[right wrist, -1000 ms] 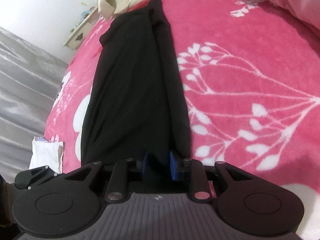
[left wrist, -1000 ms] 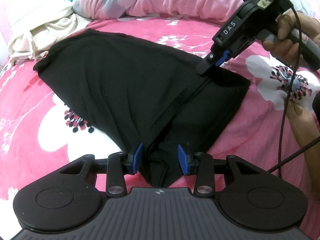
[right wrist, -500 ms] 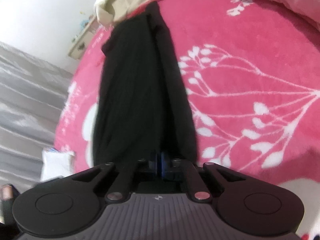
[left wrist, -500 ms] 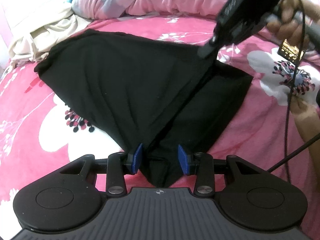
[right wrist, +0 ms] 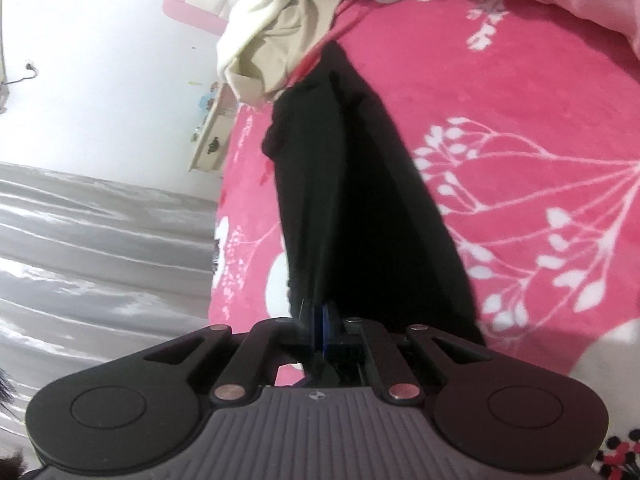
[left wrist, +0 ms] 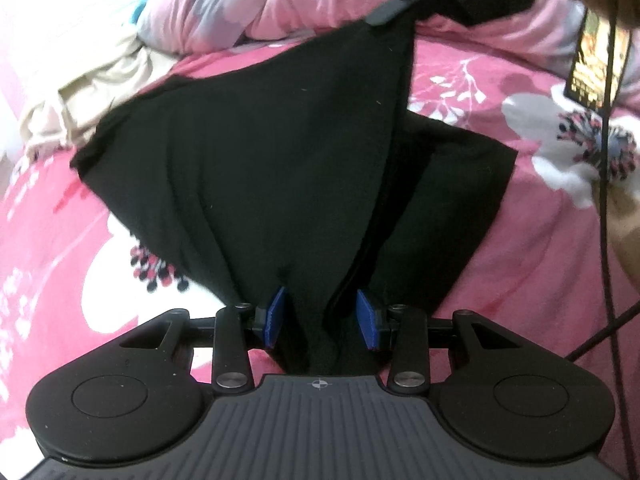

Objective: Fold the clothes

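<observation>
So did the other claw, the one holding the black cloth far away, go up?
Yes. In the left wrist view the right claw has risen from the pink bedspread toward the rumpled quilt, lifting the black garment edge.

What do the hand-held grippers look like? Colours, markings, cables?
Both alike: the left hand-held gripper and right hand-held gripper have matte black linkages, silver pivot pins, blue finger pads, a ribbed grey body with a small crosshair mark, and round black side pods. A black cable hangs beside the right one.
</observation>
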